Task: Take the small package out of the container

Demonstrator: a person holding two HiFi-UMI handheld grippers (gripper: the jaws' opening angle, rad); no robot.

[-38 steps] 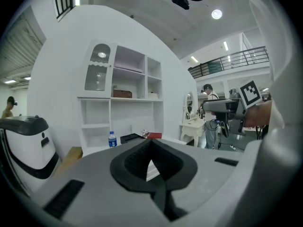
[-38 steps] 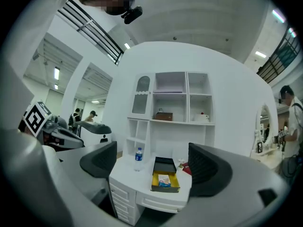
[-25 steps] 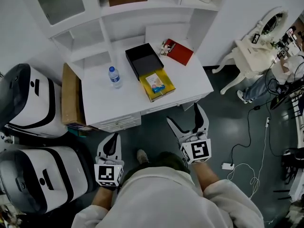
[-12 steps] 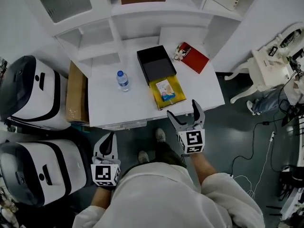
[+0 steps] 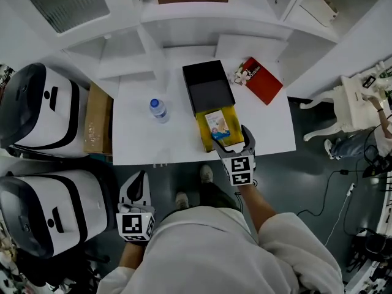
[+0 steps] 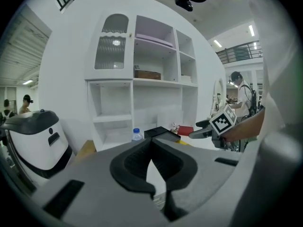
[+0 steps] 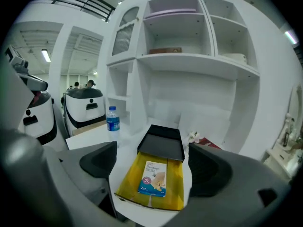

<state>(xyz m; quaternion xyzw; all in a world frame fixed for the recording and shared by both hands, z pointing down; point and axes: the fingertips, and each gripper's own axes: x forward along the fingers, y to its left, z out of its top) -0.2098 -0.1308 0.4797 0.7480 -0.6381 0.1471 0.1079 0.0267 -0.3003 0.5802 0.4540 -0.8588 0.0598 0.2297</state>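
Observation:
A small white-and-blue package (image 5: 216, 123) (image 7: 153, 178) lies flat in an open yellow container (image 5: 231, 131) (image 7: 176, 187) on the white table (image 5: 141, 136). A black box (image 5: 208, 87) (image 7: 161, 145) butts against the container's far end. My right gripper (image 5: 230, 137) (image 7: 154, 165) is open at the container's near edge, its jaws wide apart on either side of the package without touching it. My left gripper (image 5: 137, 188) (image 6: 151, 143) hangs shut and empty below the table's front edge, at the left.
A water bottle (image 5: 158, 109) (image 7: 111, 119) stands left of the black box. A red packet (image 5: 262, 80) lies at the back right. White shelving (image 5: 184, 17) rises behind the table. Two large white-and-black appliances (image 5: 43, 115) and a cardboard box (image 5: 97, 118) crowd the left side.
My right gripper has moved forward from below the table edge to the yellow container's near end, staying open. The left gripper has stayed low and shut.

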